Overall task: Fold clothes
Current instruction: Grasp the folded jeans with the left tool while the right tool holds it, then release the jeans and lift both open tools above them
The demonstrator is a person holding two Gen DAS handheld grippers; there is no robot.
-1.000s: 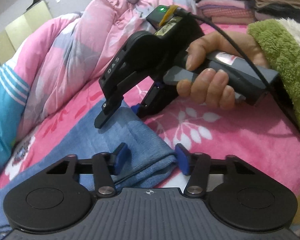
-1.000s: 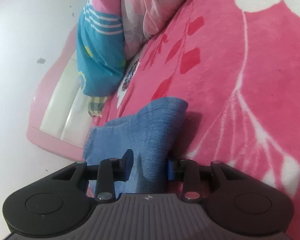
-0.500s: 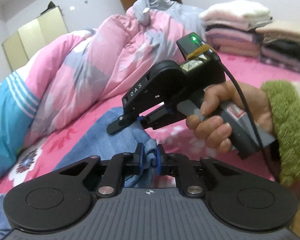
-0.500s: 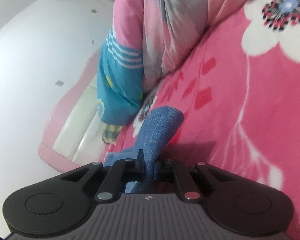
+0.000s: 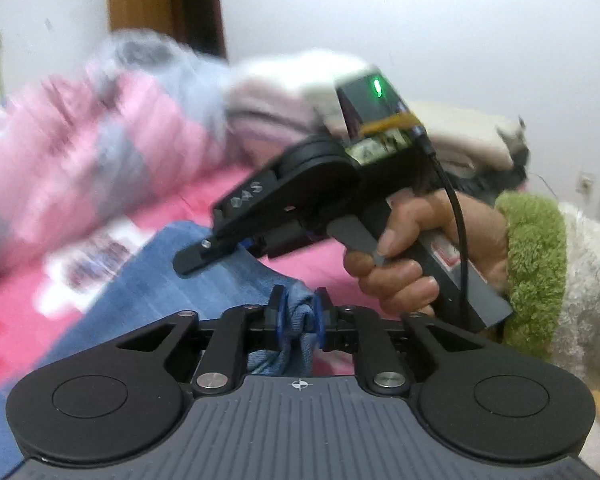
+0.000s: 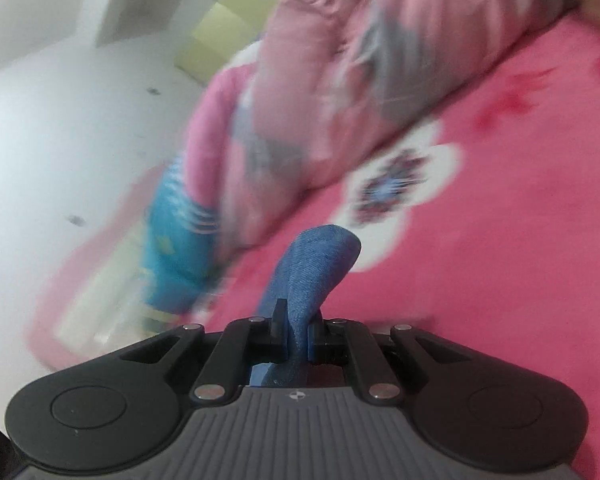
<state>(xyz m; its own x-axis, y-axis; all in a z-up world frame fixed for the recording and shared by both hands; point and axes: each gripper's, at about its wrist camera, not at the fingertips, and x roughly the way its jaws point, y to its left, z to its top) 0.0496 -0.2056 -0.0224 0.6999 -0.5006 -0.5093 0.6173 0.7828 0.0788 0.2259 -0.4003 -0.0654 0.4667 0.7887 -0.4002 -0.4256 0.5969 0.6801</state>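
Since the earlier frame I had lifted the blue denim garment [image 5: 204, 280] off the bed [image 6: 520, 208], both hand-held grippers, left [image 5: 298, 314] and right [image 6: 298, 334], pinching folds while their jaws eased open, risking a slip.

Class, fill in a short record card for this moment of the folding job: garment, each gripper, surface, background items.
garment: blue denim garment, partly lifted off the bed
left gripper: jaws opening slightly, bunched denim edge between the pads
right gripper: jaws opening slightly, a denim fold between the pads
right hand: holds the gripper handle; green fleecy sleeve
surface: pink floral blanket
background: pink and grey quilt; stack of folded clothes
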